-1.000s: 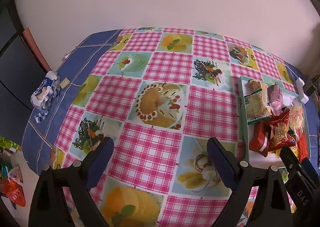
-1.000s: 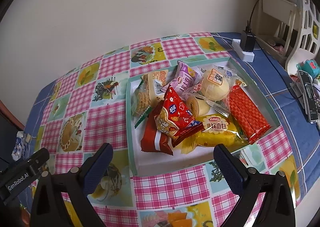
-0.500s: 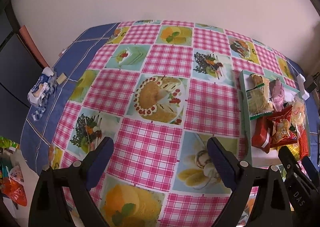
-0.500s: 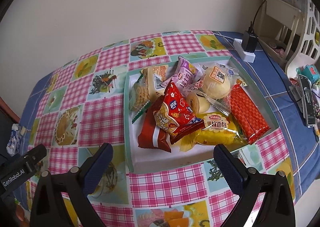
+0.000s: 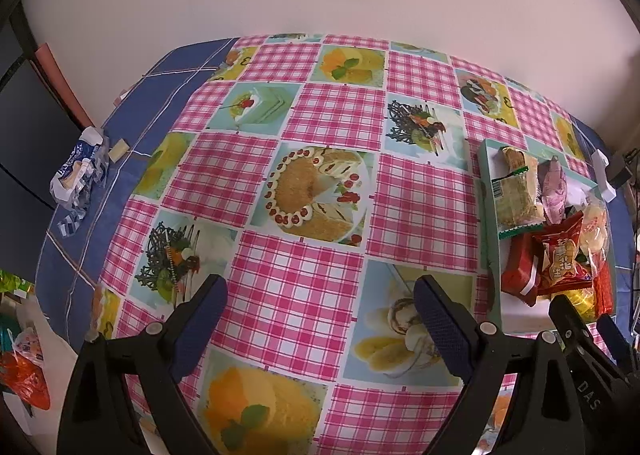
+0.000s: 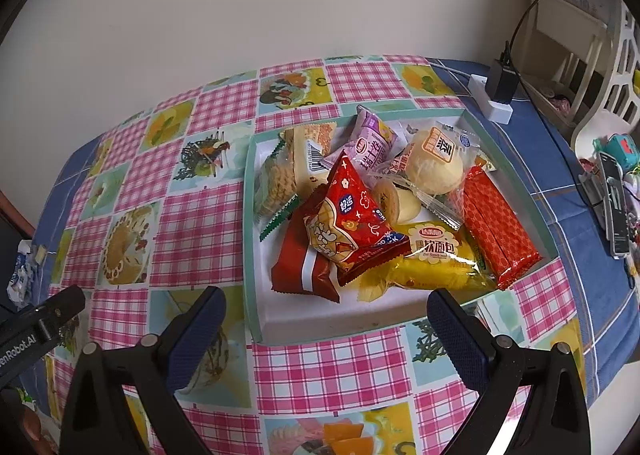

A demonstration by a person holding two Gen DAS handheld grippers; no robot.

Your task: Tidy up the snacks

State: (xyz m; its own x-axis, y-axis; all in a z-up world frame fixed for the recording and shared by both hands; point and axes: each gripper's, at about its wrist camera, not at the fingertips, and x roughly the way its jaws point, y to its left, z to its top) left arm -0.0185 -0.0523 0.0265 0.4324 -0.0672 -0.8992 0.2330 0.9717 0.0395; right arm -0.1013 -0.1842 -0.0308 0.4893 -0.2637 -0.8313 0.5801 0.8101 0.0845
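Hovering over the checked tablecloth (image 5: 304, 267), the left gripper (image 5: 320, 315) hangs with its jaws spread wide and nothing between them. The right gripper (image 6: 324, 319) is likewise released and empty, tilted down at the near rim of the snack tray (image 6: 250, 239).

All snacks sit heaped in that shallow teal-edged tray, overlapping, unsorted. My guess: the open tablecloth on the left is free space for laying packets out, which would explain the left tool waiting there.

Topmost is the red popcorn-style bag (image 6: 352, 223), with "LUCK" partly legible and Chinese characters. It lies across a dark red packet (image 6: 300, 267) and the yellow bread packet (image 6: 436, 255). A long red wafer pack (image 6: 496, 223) lies against the tray's right side. The purple packet (image 6: 374, 143) and wrapped bun (image 6: 434, 165) sit further back.

The tool bodies read "GenRobot.AI" (clipped) and "DAS".
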